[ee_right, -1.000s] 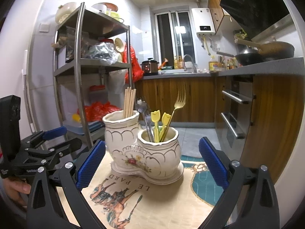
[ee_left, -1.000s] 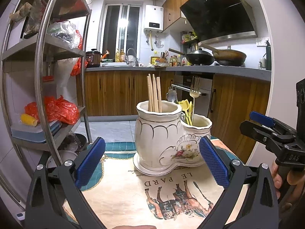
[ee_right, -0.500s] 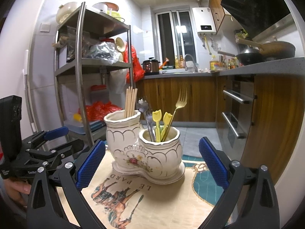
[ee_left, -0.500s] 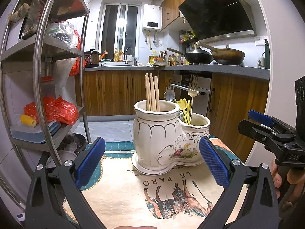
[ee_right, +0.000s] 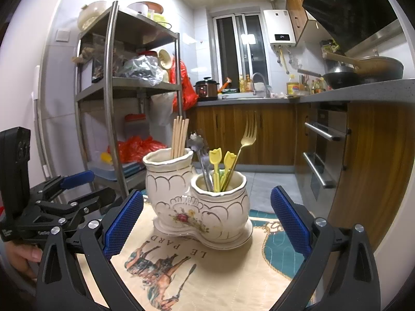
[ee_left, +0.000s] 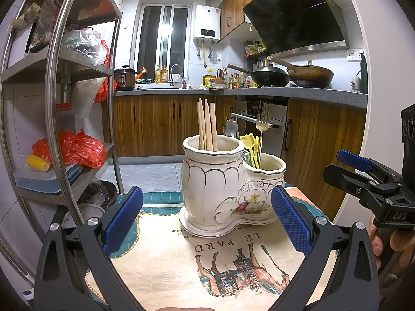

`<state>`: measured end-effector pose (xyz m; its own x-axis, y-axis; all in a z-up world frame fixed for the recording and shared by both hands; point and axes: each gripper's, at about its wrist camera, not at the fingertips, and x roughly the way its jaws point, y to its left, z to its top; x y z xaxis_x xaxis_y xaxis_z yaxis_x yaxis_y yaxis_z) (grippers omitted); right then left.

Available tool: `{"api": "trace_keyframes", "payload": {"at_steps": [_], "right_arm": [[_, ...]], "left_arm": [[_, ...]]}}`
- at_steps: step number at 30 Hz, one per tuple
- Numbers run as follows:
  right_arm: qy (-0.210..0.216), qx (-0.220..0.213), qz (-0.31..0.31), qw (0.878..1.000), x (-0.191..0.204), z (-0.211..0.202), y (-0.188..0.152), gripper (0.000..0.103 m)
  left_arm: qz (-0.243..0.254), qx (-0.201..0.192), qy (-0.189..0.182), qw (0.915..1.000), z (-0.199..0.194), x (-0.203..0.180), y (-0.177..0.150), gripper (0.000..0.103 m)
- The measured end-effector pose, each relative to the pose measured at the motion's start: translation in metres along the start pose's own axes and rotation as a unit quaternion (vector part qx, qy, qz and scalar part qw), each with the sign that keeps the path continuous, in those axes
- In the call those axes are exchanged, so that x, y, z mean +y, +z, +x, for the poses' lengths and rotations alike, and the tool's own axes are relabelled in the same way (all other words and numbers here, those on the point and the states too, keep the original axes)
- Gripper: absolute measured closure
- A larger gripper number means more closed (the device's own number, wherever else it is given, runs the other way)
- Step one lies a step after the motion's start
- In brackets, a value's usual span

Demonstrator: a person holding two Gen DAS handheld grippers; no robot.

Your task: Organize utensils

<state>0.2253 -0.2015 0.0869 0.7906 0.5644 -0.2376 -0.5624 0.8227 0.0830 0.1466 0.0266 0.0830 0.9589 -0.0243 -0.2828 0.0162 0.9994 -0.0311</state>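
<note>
- Left edge of the left wrist view: a metal shelf rack stands there, red bags and a corn cob on its lower tier.
- Low in that view, the left gripper has its blue-padded fingers spread wide, holding nothing, and they frame the holder.
- Centre frame, the white ceramic utensil holder stands upright on the printed cloth that covers the table.
- Its taller left cup carries the wooden chopsticks; the lower right cup carries a gold fork, yellow tulip-topped picks and a silver utensil.
- Right edge of the left view, the right gripper comes in side-on, a hand on its grip.
- In its own view the right gripper's fingers also stand wide apart and empty, with the holder between them.
</note>
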Motion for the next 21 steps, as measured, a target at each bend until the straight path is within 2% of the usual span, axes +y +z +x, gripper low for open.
{"api": "trace_keyframes", "payload": {"at_steps": [21], "right_arm": [[-0.001, 0.000, 0.000, 1.000, 0.0009, -0.0001, 0.0005, 0.005]], "left_arm": [[0.000, 0.002, 0.000, 1.0000, 0.0007, -0.0005, -0.0011, 0.006]]}}
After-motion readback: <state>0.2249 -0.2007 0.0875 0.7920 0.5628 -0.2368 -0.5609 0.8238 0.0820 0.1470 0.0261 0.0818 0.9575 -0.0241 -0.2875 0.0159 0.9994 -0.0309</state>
